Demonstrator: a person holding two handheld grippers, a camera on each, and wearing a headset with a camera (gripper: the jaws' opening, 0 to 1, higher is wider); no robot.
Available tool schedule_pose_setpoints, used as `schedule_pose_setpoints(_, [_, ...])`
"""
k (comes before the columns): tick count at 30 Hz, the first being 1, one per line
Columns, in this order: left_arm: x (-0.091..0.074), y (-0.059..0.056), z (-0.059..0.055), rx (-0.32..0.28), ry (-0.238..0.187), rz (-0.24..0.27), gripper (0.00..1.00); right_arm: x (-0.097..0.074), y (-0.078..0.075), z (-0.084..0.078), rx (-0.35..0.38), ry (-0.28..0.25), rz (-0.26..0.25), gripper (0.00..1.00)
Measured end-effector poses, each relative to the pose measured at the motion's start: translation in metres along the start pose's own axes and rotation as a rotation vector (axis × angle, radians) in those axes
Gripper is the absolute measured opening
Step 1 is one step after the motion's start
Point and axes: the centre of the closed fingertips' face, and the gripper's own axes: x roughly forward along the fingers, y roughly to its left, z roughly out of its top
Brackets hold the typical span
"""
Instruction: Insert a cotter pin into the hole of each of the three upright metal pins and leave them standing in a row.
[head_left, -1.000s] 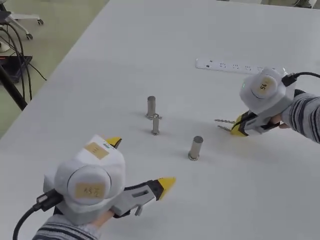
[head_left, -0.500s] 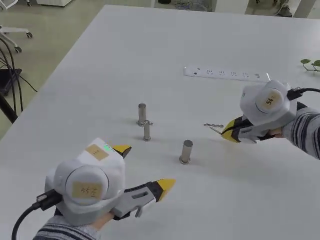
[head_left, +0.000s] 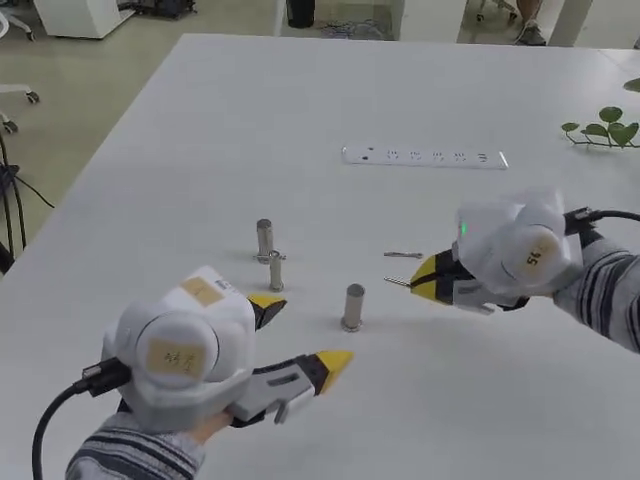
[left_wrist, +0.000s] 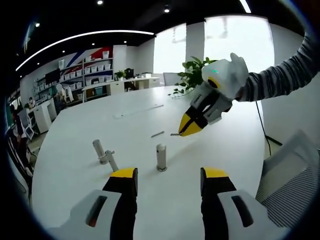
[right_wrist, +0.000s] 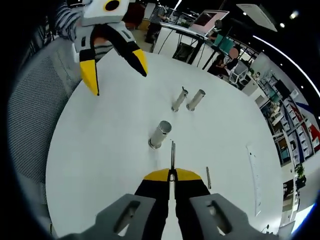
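Since a second ago the right claw has drawn closer to the nearest metal pin, bringing its cotter pin along, while the loose cotter pin has stayed flat on the surface. The right claw is pressed together on the cotter pin, which sticks straight out past the yellow tips. It points at the upper part of the nearest metal pin, close to it but with a gap between them. That metal pin stands upright about midway across the surface. The loose cotter pin lies just beyond the held one, toward the far edge. Two more pins stand upright farther toward the left edge. The slim metal pin has a small crosspiece near its top, though it is too small to tell whether that is a cotter pin. The far metal pin stands just beside it, a little nearer the far edge. Together the three form a slanting line from far left to near right. The left claw hangs above the surface toward the near edge, spread wide and holding nothing, its tips aimed at the metal pins and well short of them. A white power strip lies flat toward the far edge, and the leaves of a plant show by the right edge.
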Motion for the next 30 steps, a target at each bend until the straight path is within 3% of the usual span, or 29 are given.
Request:
schedule_pose_setpoints(5, [0.003,-0.003,-0.001,-0.025,0.015,-0.03,0.41,0.001,0.013,0.01,-0.059,-0.019,0.012,0.0])
schedule_pose_setpoints(12, [0.007,-0.006,-0.002,-0.106,0.029,-0.053,0.36,0.001,0.032,0.028,-0.124,-0.059,0.017,0.0])
schedule_pose_setpoints(22, [0.009,-0.015,0.005,-0.262,-0.019,-0.126,0.21,-0.001,0.05,0.051,-0.183,-0.124,0.024,0.0])
schedule_pose_setpoints(30, [0.009,-0.021,0.007,-0.303,-0.027,-0.153,0.12,-0.004,0.054,0.062,-0.193,-0.16,0.023,0.0])
